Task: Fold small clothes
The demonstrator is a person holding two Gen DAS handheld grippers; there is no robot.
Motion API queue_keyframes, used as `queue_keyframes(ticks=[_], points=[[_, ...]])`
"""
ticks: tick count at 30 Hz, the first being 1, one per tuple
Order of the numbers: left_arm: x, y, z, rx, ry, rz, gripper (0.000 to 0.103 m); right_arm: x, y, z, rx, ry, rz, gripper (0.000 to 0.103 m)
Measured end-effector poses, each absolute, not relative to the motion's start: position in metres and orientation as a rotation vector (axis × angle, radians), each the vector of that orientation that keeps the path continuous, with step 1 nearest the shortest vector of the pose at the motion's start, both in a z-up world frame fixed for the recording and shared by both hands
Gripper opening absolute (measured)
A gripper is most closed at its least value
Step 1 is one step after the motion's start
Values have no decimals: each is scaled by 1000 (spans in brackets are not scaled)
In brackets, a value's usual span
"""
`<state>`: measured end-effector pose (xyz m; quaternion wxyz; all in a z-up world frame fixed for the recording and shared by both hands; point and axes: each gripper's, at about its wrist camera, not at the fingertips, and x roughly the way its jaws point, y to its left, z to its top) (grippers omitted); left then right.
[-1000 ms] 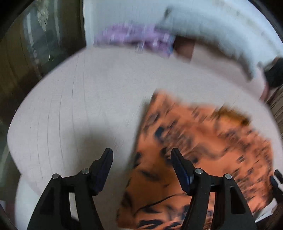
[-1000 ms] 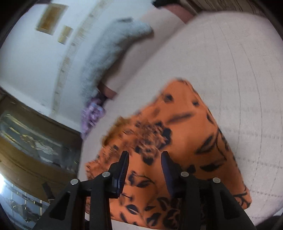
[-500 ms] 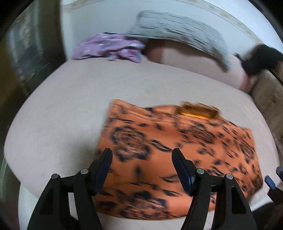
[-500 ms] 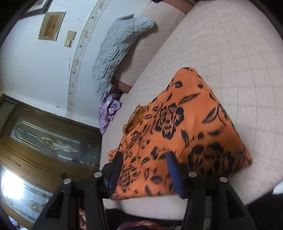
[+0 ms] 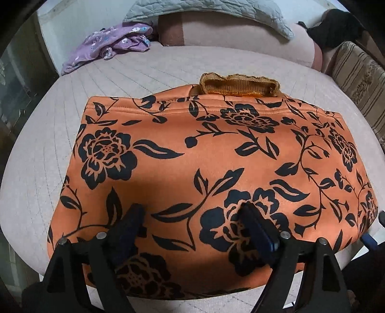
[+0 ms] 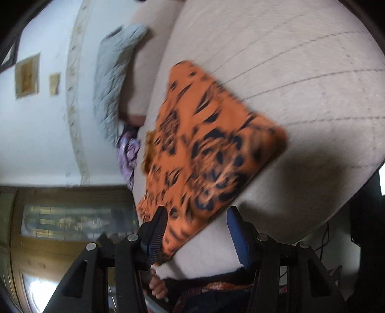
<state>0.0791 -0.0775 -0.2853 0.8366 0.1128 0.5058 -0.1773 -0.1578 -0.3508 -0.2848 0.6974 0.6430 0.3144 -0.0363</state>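
Presently the left gripper (image 5: 190, 224) hangs over the near half of the orange floral garment (image 5: 216, 168), which serves as the landmark. Its jaws stand wide, have just been opening further, and have hold of nothing; both dark fingers (image 5: 130, 224) sit above the cloth, and whether they touch it cannot be told. The right gripper (image 6: 196, 228), seen in a blurred and rolled view, sits at the garment's near corner (image 6: 207, 154). Its jaws stand partly apart after opening within the past second, with only the cloth's edge and bare cover showing between them; no grip is evident.

The garment lies spread flat as a folded rectangle on the quilted beige bed cover (image 5: 168, 62), its near edge close to the front edge of the bed. A gold ribbed band (image 5: 240, 85) protrudes from under its far hem. Beyond the garment to the left, well apart, lies a crumpled purple floral garment (image 5: 113, 43). Farther still, a grey quilted blanket (image 5: 216, 9) is draped over a pinkish bolster (image 5: 240, 36). Right of the garment stands a striped upholstered piece (image 5: 356, 74).
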Motion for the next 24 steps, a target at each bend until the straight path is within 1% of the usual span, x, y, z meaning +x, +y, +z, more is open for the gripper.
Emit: queue_keyframes(ticks=[2, 6, 8, 10, 12, 14, 15, 16, 17, 21, 24], points=[[81, -74, -276, 214, 1072, -383, 85, -156, -358, -292, 1464, 686, -119, 55], [81, -46, -253, 179, 986, -318, 85, -149, -367, -295, 1456, 649, -193, 55], [86, -27, -249, 154, 972, -258, 85, -146, -371, -298, 1470, 629, -196, 57], [91, -10, -253, 155, 981, -199, 85, -142, -373, -300, 1469, 610, -202, 57], [100, 5, -271, 164, 1022, -118, 85, -139, -374, -300, 1458, 592, -208, 57], [110, 13, -294, 129, 1089, -127, 88, -135, -373, -297, 1431, 584, -220, 57], [112, 18, -300, 91, 1089, -142, 90, -133, -373, -295, 1407, 585, -224, 57], [113, 21, -299, 70, 1090, -141, 92, -132, -373, -293, 1374, 593, -228, 46], [115, 23, -297, 60, 1108, -150, 92, -123, -372, -289, 1338, 606, -240, 32], [121, 38, -277, 48, 1105, -170, 90, -118, -363, -271, 1222, 628, -272, 30], [126, 69, -250, -6, 1044, -142, 90, -108, -344, -225, 1034, 622, -237, 29]])
